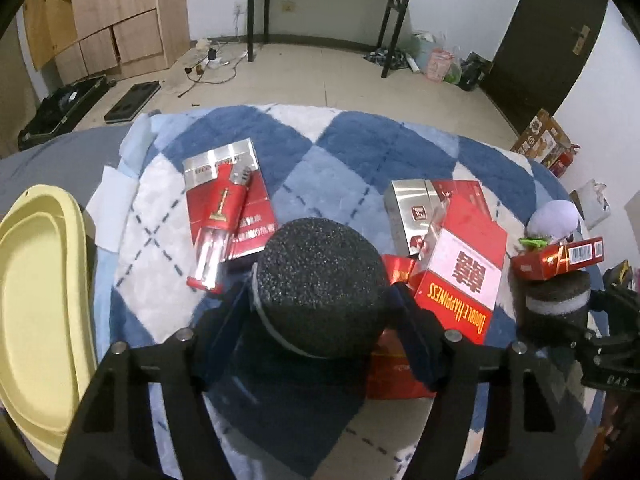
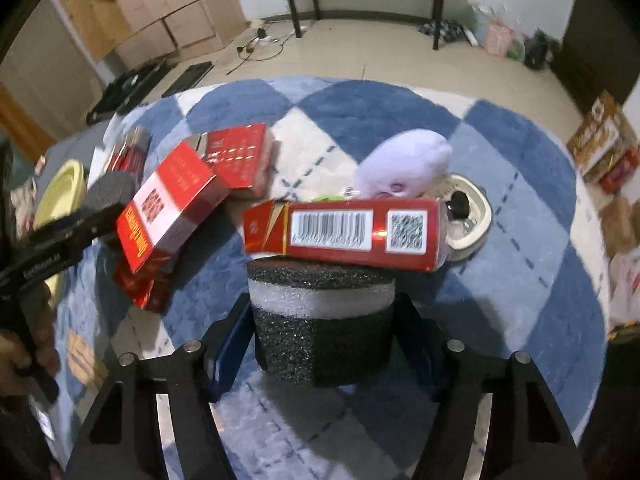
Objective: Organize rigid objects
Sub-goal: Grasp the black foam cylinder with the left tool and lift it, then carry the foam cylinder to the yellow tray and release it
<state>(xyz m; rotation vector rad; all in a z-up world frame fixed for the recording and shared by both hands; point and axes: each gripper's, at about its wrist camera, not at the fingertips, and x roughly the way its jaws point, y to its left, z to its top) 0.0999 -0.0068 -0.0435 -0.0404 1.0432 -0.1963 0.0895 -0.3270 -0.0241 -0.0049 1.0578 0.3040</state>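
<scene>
A soft blue and white checked blanket (image 1: 360,140) holds lots of boxes. The left gripper (image 1: 320,300) points down at it, and a big black foam lump (image 1: 320,280) fills the gap between its jaws. The lump hides the tips, so I cannot tell if the jaws squeeze anything. Just to its right a red and white box (image 1: 460,276) leans tilted on other red boxes, with a silver box (image 1: 408,208) behind it. Further left a long red packet (image 1: 218,224) lies on top of a flat silver and red box (image 1: 240,184). A yellow tray (image 1: 36,300) sits at the left edge. The right gripper (image 2: 322,320) has a black and white foam lump (image 2: 320,320) between its jaws too, and I cannot tell if they pinch. A red box with a barcode (image 2: 344,232) lies across the top of that foam. Behind it rests a purple soft toy (image 2: 404,164), touching a round white thing (image 2: 476,220). A hand (image 2: 16,356) holds the left gripper's handle.
</scene>
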